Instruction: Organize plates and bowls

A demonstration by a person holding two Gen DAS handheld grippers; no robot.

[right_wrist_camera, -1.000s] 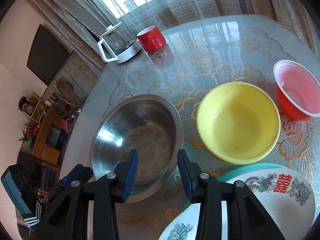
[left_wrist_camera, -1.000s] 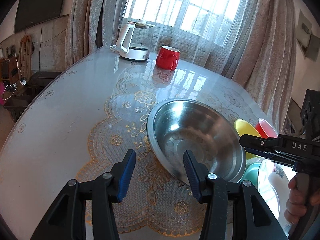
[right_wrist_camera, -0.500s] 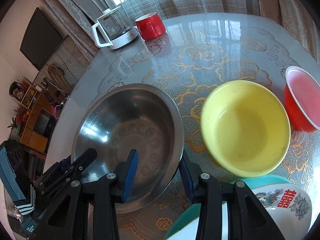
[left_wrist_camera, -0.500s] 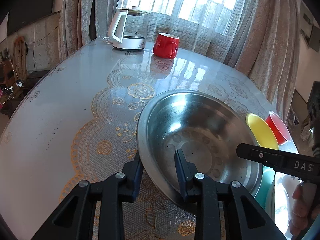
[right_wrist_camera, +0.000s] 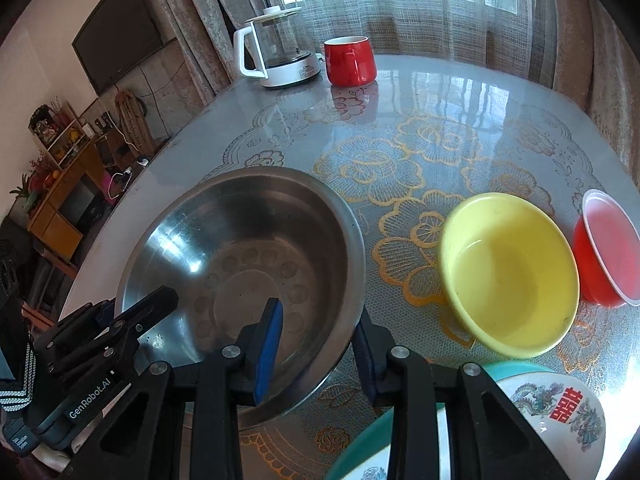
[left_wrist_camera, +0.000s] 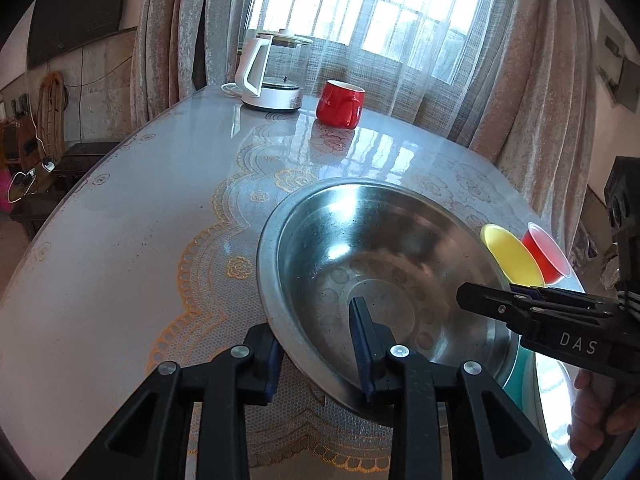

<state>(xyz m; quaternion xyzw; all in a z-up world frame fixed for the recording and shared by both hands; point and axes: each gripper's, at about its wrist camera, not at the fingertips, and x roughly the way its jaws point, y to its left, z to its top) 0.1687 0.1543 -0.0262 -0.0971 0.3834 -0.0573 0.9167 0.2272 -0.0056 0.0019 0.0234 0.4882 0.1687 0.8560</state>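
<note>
A big steel bowl (left_wrist_camera: 380,264) (right_wrist_camera: 240,248) sits on the lace-covered table. My left gripper (left_wrist_camera: 314,332) straddles its near-left rim, one finger under the outside and one inside, pads pressed on the wall while the jaws are opening slightly. My right gripper (right_wrist_camera: 316,316) straddles the opposite rim. Its jaws are closing, with the wall between them and a gap still showing at the inner pad. Right of the steel bowl stand a yellow bowl (right_wrist_camera: 508,276) and a red plastic bowl (right_wrist_camera: 608,256).
A white plate with dragons and a red character (right_wrist_camera: 560,412) lies on a teal plate (right_wrist_camera: 360,444) at the near right edge. A glass kettle (left_wrist_camera: 272,76) and a red mug (left_wrist_camera: 340,104) stand at the far side by the curtains. A person's hand (left_wrist_camera: 592,412) holds the right gripper.
My left gripper, open in front of the bowl before, has closed over its rim. My right gripper has rolled and shifted left, so its fingers now straddle the bowl's other rim.
</note>
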